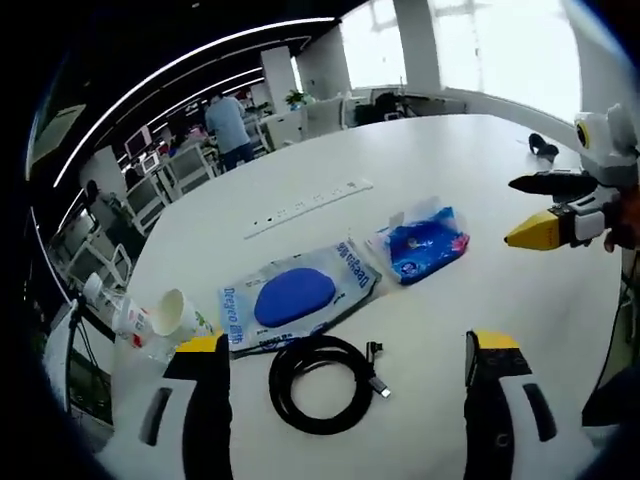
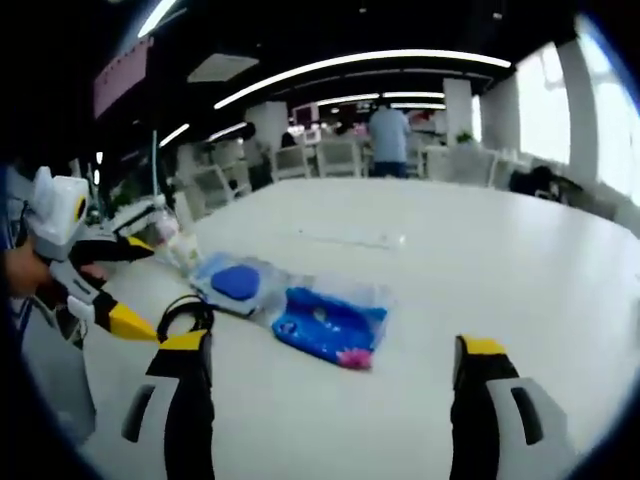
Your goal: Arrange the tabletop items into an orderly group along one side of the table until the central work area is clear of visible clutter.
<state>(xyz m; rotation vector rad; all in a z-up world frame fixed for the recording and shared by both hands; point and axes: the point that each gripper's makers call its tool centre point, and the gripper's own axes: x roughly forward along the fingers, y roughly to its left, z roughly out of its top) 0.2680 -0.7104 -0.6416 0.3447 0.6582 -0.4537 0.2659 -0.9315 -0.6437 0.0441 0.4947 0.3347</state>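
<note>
A black coiled cable (image 1: 320,382) lies on the white table (image 1: 470,160) just ahead of my left gripper (image 1: 346,342), which is open with nothing between its jaws. Behind the cable are a clear packet holding a blue oval pad (image 1: 295,297) and a blue tissue pack (image 1: 425,243). Paper cups (image 1: 165,318) lie tipped at the left edge. My right gripper (image 1: 525,208) comes in from the right, open. In the right gripper view, my right gripper (image 2: 333,345) stands open before the tissue pack (image 2: 330,322), with the packet (image 2: 238,283), cable (image 2: 185,312) and left gripper (image 2: 140,285) to the left.
A white power strip (image 1: 310,207) lies farther back on the table, and a small black object (image 1: 543,146) sits near the far right edge. Beyond the table are office chairs (image 1: 190,165) and a standing person (image 1: 228,125). A hand (image 2: 20,270) holds the left gripper.
</note>
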